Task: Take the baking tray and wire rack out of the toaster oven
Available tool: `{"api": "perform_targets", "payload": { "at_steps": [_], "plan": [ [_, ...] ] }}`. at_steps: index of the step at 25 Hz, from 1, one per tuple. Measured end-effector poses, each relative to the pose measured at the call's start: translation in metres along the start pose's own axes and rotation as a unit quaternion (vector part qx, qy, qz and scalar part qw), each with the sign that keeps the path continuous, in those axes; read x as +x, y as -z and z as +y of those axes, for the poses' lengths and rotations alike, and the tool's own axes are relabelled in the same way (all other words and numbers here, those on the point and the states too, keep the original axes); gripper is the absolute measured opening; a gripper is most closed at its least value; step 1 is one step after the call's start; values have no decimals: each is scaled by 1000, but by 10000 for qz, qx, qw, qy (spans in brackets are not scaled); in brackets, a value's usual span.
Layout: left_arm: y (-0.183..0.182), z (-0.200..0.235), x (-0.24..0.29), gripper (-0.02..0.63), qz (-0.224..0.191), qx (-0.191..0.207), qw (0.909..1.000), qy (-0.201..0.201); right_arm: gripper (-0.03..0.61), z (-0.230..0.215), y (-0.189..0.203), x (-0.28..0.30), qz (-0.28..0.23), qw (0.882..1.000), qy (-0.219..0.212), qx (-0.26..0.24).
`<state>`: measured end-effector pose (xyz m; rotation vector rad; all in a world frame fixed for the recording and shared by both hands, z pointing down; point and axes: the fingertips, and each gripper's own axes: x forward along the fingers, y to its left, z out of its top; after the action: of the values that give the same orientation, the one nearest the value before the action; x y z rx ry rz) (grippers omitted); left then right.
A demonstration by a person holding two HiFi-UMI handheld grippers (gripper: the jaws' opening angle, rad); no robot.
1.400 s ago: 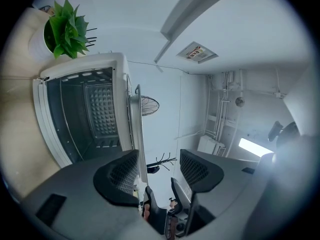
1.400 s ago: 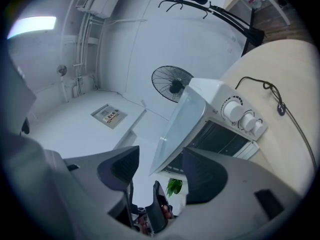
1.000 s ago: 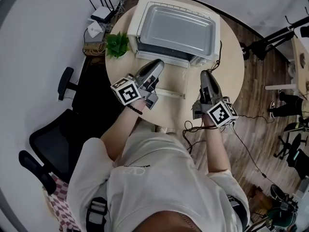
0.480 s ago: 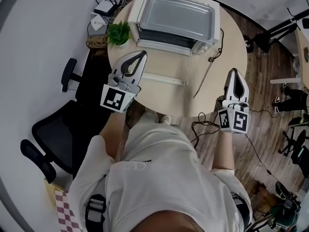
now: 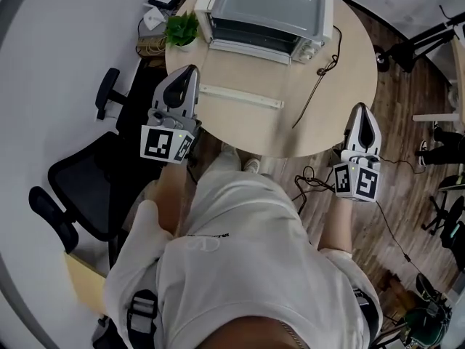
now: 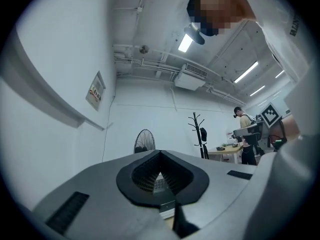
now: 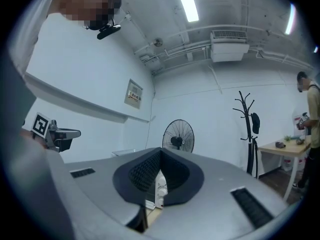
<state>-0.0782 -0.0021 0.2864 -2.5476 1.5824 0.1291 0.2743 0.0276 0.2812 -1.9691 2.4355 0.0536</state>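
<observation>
Head view: the toaster oven [image 5: 265,9] sits at the far edge of the round table [image 5: 330,115], its front opening too dark to see into. Your left gripper [image 5: 189,75] hangs over the table's near left edge and your right gripper [image 5: 362,113] at the near right edge, both well apart from the oven. Left gripper view: your tongs are pressed together with nothing between them, a sliver of the oven showing through the notch below the tips. Right gripper view: tongs likewise together and empty, the oven's knobs [image 7: 162,190] showing through the notch, a standing fan [image 7: 177,139] against the wall beyond.
</observation>
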Motion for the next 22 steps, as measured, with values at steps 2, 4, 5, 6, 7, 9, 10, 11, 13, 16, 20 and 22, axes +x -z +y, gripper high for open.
{"api": "perform_targets", "payload": {
  "at_steps": [2, 4, 5, 6, 7, 9, 10, 11, 13, 16, 20, 22],
  "plan": [
    [2, -4, -5, 3, 18, -96, 9999, -92, -6, -1, -1, -4, 6, 10000, -29, -55],
    [2, -10, -8, 3, 13, -115, 9999, -112, -6, -4, -3, -8, -13, 10000, -42, -79],
    [1, -13, -10, 3, 4, -122, 9999, -103, -6, -4, -3, -9, -28, 10000, -42, -62],
    [0, -14, -11, 3, -8, -129, 9999, -89, -6, -5, -4, -11, -41, 10000, -41, -50],
    [-2, -15, -12, 3, -22, -133, 9999, -77, -6, -5, -4, -13, -50, 10000, -39, -51],
    [-5, -17, -13, 3, -57, -145, 9999, -58, -6, -4, -6, -15, -58, 10000, -41, -60],
    [-7, -17, -14, 3, -77, -163, 9998, -54, -6, -4, -6, -16, -55, 10000, -45, -53],
    [-8, -17, -14, 3, -93, -176, 9998, -53, -6, -4, -6, -16, -49, 10000, -50, -42],
    [-9, -18, -14, 3, -106, -177, 9998, -53, -6, -3, -7, -17, -41, 10000, -63, -27],
    [-9, -19, -17, 3, -107, -187, 9998, -42, -6, -1, -7, -19, -38, 10000, -72, -48],
    [-9, -19, -20, 3, -100, -224, 9997, -21, -6, 2, -8, -21, -26, 9999, -93, -71],
    [-9, -20, -20, 3, -100, -239, 9997, -4, -6, 3, -8, -21, -23, 9999, -102, -67]
  ]
}}
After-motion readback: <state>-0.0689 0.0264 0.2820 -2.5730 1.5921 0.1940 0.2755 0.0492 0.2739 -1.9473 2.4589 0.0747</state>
